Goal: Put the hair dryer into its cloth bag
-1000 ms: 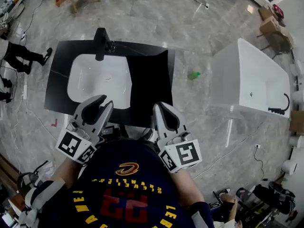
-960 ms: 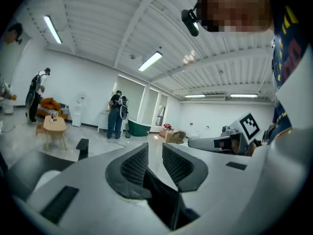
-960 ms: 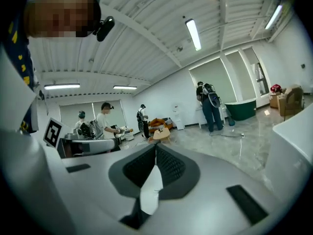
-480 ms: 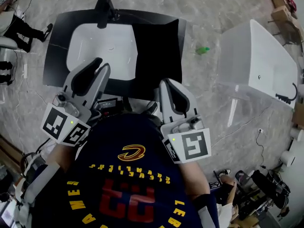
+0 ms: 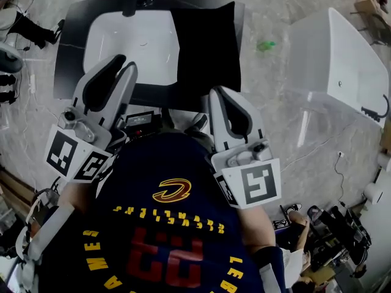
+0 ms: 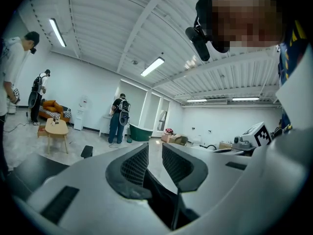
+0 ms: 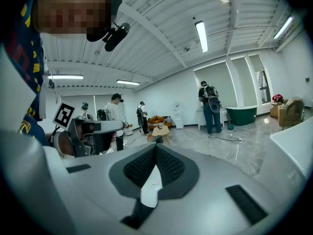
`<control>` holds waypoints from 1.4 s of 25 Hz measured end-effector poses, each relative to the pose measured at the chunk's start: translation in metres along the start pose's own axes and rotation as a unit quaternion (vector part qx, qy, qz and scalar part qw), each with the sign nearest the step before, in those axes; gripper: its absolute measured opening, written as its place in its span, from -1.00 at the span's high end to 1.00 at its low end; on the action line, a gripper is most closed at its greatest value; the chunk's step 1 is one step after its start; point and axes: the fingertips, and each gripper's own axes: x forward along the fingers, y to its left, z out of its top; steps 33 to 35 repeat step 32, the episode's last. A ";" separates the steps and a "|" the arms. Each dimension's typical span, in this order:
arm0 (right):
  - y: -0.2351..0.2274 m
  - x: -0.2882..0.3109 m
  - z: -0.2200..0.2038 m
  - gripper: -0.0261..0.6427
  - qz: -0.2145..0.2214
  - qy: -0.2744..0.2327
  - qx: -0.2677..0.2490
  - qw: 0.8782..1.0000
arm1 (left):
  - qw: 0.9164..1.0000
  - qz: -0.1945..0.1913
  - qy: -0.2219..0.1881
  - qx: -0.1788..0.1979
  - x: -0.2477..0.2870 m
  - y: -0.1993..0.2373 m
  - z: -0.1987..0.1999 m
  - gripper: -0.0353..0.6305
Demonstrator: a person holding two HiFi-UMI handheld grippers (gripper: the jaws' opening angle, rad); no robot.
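The black bag (image 5: 204, 41) lies flat on the dark counter (image 5: 68, 54), just right of the white basin (image 5: 131, 38). Both grippers are near the person's chest, apart from the bag. The left gripper (image 5: 122, 65) has its jaws apart, nothing between them. The right gripper (image 5: 220, 92) has its jaws together and holds nothing.

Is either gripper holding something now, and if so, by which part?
Nothing is held. The left gripper has its jaws apart with nothing between them; the right gripper has its jaws together, empty.
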 end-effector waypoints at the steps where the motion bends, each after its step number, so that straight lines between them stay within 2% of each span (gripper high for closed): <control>1: 0.001 0.000 -0.001 0.90 0.001 0.001 0.001 1.000 | 1.000 0.001 -0.001 -0.001 -0.001 0.001 0.000 0.63; 35: 0.008 0.002 -0.005 0.90 0.012 0.010 -0.003 1.000 | 1.000 0.000 0.008 -0.005 0.000 0.002 -0.006 0.63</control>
